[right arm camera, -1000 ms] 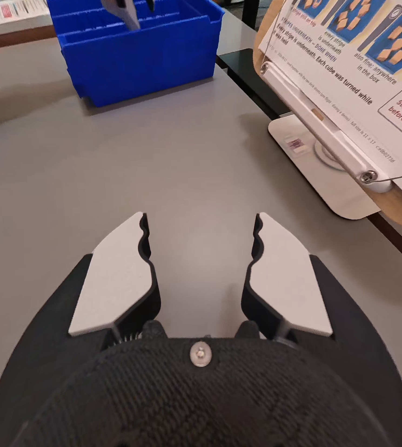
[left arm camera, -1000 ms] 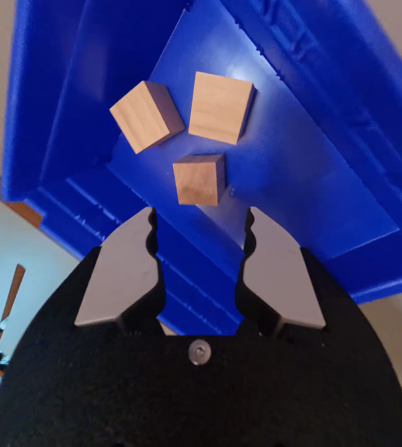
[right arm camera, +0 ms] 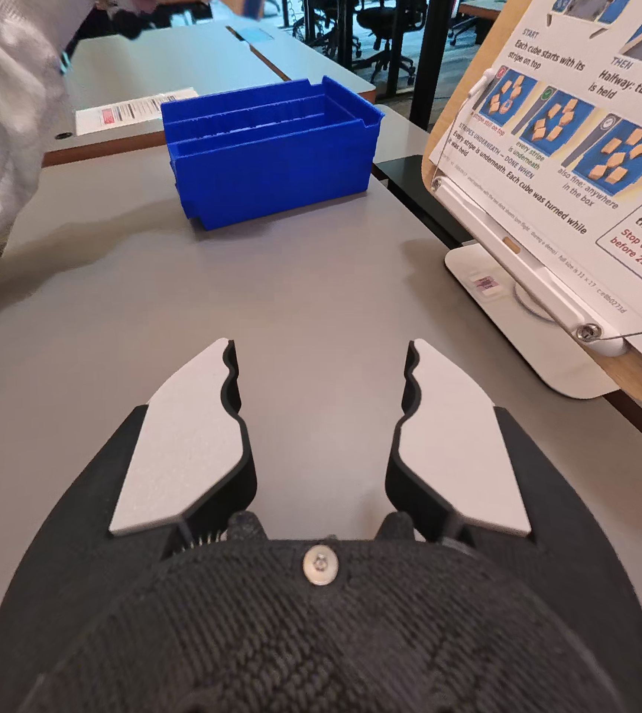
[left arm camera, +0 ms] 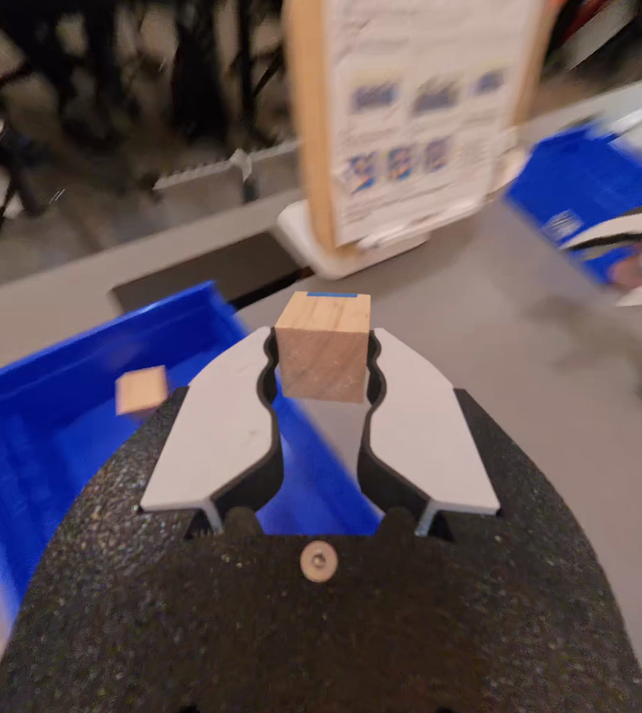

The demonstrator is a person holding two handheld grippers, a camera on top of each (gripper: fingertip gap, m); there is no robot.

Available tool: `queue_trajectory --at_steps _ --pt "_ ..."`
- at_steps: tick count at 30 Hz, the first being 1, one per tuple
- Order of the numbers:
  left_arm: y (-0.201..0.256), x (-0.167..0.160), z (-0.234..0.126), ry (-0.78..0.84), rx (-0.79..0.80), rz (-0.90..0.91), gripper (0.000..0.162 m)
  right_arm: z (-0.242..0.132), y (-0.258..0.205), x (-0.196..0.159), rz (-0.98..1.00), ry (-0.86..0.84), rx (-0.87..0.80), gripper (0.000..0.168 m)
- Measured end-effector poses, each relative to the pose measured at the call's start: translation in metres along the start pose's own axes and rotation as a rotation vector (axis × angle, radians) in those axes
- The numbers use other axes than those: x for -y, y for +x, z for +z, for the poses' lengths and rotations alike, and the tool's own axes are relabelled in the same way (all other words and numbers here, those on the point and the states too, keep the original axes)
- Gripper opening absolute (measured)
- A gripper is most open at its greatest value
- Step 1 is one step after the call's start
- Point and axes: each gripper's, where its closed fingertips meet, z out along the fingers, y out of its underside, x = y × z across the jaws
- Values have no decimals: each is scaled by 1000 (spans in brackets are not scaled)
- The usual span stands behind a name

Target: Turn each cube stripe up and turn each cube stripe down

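My left gripper [left arm camera: 321,347] pinches a wooden cube [left arm camera: 323,355] lifted above the blue bin [left arm camera: 80,347], its blue stripe [left arm camera: 331,295] on the far face. My right gripper [right arm camera: 321,360] hangs spread, empty. Next, I judge: rotate, set down.

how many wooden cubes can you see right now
2. One cube is clamped in the left claw, raised over the table edge. The other cube lies in the blue bin, left of the claw. More may be hidden behind the claw or the bin walls.
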Motion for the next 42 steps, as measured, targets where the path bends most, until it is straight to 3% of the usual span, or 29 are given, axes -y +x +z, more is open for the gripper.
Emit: queue_trajectory --at_steps 1,9,16,20,27,30,35,42 --pt "25 9 -1 75 -75 14 43 0 -2 5 0 12 3 84" --pt "187 16 37 433 -584 97 43 0 -55 39 -23 130 136 83" --pt "268 16 83 662 -881 56 43 -22 -75 68 -103 136 132 80" --pt "291 21 94 846 -917 2 43 -34 -70 88 -113 143 102 70" --pt "314 15 101 944 -949 1 43 -37 -68 89 -136 49 139 67" --pt "318 14 102 952 -968 11 43 -36 -70 90 -151 33 153 64" --pt "317 12 106 950 -963 -6 43 -37 -74 90 -158 20 194 45" --pt "314 2 112 914 -942 -32 43 -32 -72 79 -142 -59 209 45"
